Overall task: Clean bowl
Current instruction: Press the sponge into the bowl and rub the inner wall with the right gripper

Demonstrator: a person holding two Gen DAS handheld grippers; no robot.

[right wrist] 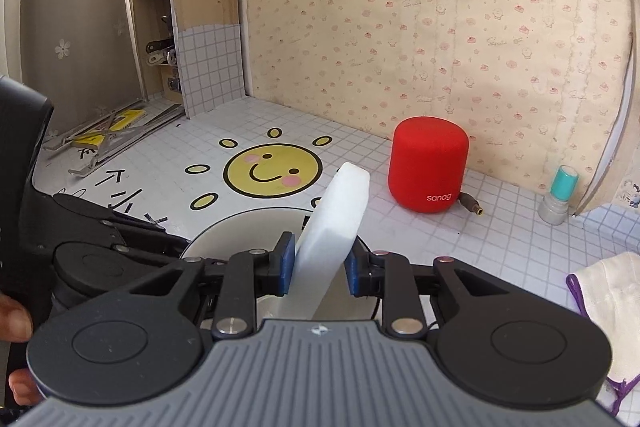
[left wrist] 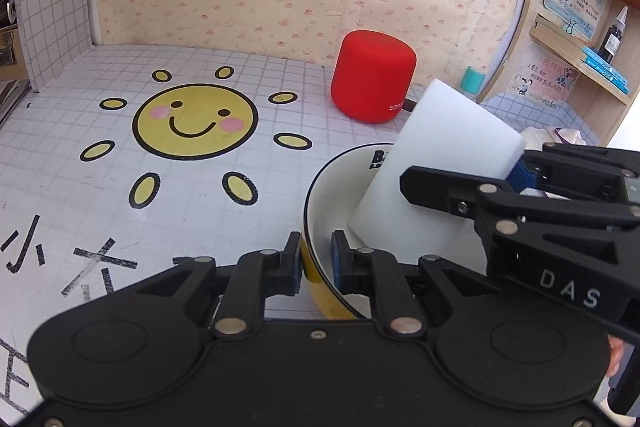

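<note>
Left gripper (left wrist: pixel 316 259), low in frame, pinches the bowl (left wrist: pixel 320 187) rim; right gripper (right wrist: pixel 318 269) clamps the white sponge (right wrist: pixel 336 219). Keep the rim steady and press the sponge flat inside.

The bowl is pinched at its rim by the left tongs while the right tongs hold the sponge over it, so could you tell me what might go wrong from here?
1. The left tongs pinch only the rim of the bowl; hard scrubbing could tip it or pull it free.
2. The right tongs grip the sponge near one end, so it may bend or slip out under pressure.
3. The red speaker stands close behind the bowl; a wide stroke might knock it.
</note>
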